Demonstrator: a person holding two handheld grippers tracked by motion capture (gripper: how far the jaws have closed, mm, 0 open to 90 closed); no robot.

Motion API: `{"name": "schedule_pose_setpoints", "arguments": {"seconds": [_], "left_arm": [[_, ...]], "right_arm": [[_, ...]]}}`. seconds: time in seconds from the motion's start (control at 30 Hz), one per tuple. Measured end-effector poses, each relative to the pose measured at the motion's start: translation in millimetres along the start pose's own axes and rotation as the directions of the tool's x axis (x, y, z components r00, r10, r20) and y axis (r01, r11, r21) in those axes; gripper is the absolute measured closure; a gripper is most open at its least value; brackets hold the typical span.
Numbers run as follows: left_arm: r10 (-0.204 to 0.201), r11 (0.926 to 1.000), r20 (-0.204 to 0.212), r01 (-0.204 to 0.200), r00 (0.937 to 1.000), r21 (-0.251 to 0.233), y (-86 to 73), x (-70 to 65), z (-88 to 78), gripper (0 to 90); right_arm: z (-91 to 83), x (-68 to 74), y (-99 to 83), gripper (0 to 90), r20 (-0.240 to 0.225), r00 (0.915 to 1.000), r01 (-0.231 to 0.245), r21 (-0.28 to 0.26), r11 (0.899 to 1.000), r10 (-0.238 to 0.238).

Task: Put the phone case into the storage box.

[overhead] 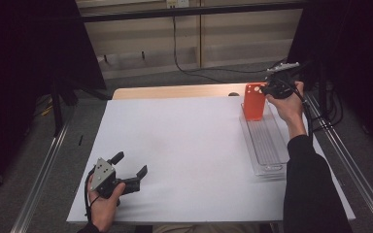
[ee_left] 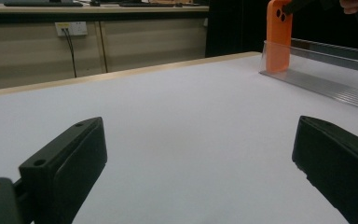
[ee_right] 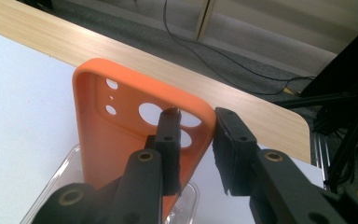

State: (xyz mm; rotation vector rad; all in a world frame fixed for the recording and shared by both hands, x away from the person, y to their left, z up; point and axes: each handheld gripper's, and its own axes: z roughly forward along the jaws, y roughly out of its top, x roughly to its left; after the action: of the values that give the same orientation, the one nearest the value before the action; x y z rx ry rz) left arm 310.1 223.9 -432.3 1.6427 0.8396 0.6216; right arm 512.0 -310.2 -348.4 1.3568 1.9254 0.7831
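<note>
Right gripper (ee_right: 196, 149) jaws astride orange phone case (ee_right: 121, 140) edge — above tray (overhead: 267, 141).

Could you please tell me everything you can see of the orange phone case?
The orange phone case looks like soft, matte silicone, with rounded corners, a raised lip and several round camera cut-outs near its top. It stands upright, its lower end inside the far end of the clear plastic tray at the table's right side. The right gripper has its jaws around the case's upper edge, one inside the shell and one outside.
</note>
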Motion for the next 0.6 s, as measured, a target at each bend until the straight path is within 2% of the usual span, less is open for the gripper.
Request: {"name": "schedule_pose_setpoints", "arguments": {"seconds": [0.4,0.6], "left_arm": [[0.001,1.0,0.0,-0.001,1.0,-0.005,0.6,1.0,-0.5,3.0],[0.002,1.0,-0.005,-0.002,1.0,-0.005,0.8,1.4,-1.1,3.0]], "right_arm": [[-1.5,-1.0,-1.2,67.9,-0.003,0.9998,-0.02,-0.005,1.0,0.02],[-2.9,-1.6,-2.5,60.1,-0.006,0.9993,-0.037,-0.011,0.999,0.037]]}}
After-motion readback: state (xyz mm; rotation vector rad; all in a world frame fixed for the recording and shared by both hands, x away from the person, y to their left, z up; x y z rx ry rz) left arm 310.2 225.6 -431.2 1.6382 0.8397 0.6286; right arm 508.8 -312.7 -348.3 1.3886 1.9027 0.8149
